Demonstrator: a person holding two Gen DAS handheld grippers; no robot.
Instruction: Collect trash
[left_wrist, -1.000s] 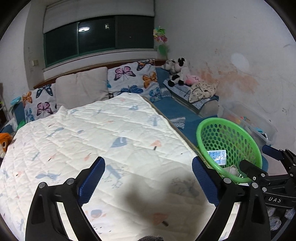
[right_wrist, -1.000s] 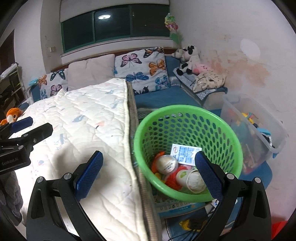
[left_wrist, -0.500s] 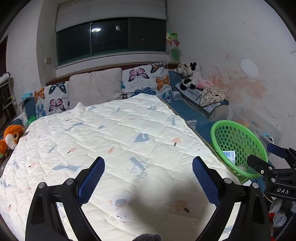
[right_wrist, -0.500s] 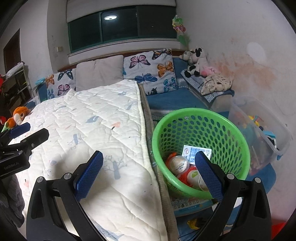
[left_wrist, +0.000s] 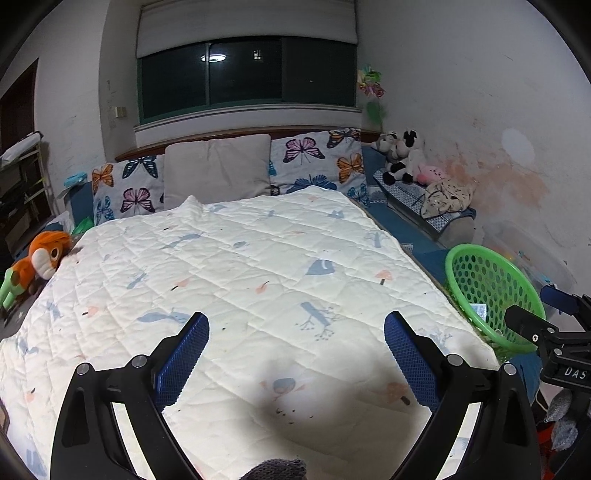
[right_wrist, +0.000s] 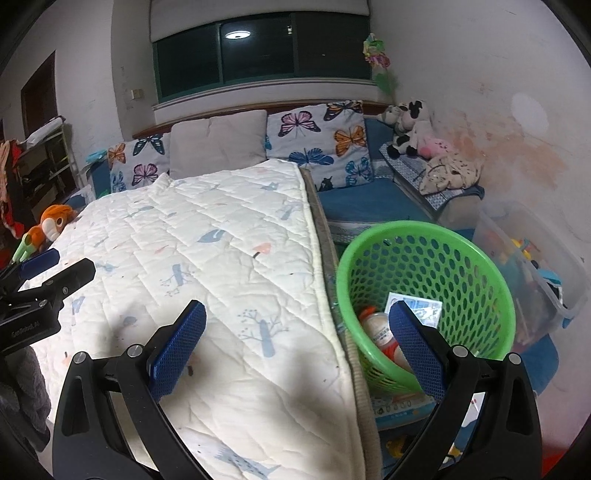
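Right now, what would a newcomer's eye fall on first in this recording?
The bright green basket beside the bed's right edge, holding a white packet and round containers. Then the white patterned quilt covering the bed, with butterfly pillows at its head. Both hand-held grippers, left and right, are open and empty.

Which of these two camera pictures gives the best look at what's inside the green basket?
The right wrist view: the green basket sits close, with a printed packet and round containers visible inside. The left wrist view shows the basket small at the edge, partly behind the other tongs.
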